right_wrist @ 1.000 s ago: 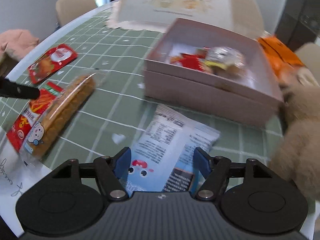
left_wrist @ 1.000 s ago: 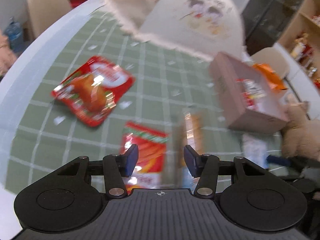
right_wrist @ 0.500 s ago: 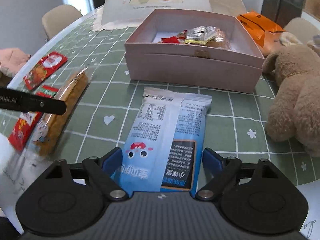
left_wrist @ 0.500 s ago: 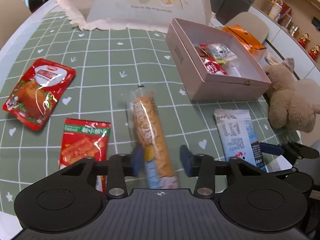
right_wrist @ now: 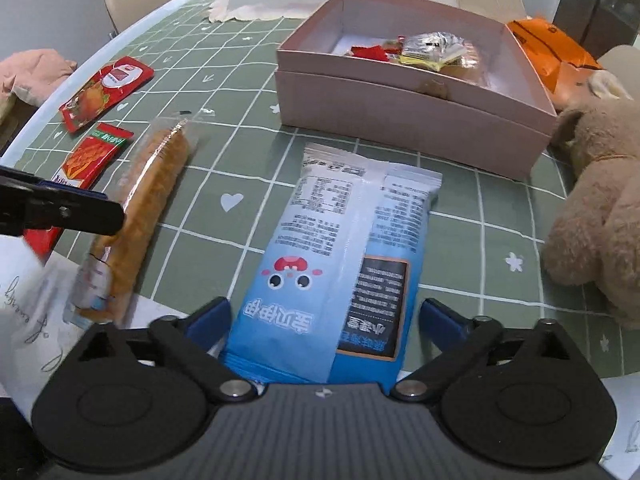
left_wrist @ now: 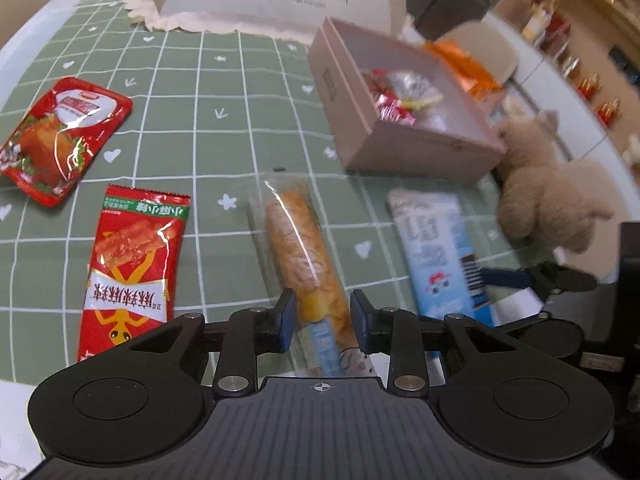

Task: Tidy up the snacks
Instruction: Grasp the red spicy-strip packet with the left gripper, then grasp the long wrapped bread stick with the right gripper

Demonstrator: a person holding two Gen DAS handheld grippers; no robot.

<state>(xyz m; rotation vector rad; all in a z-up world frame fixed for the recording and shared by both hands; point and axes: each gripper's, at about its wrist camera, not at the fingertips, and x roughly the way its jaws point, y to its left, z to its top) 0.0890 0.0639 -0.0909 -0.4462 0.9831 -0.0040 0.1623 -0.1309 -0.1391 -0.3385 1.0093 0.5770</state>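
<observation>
Left wrist view: my left gripper (left_wrist: 323, 316) squeezes the bread stick (left_wrist: 306, 252) to lift it; my right gripper (right_wrist: 325, 320) gapes wide round the blue packet (right_wrist: 340, 264) — not pinching yet; both go in the box (right_wrist: 400, 100).

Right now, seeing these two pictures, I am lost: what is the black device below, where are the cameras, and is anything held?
A person holds a two-finger gripper in each hand; a camera on each looks along its fingers. Left view: the left gripper, whose jaws have just been closing, seems to pinch the long bread pack. Right view: the right gripper, whose jaws have just been opening, stands around the blue packet without touching it. A red pouch, a red packet and a pink box with snacks also lie on the green tablecloth.
</observation>
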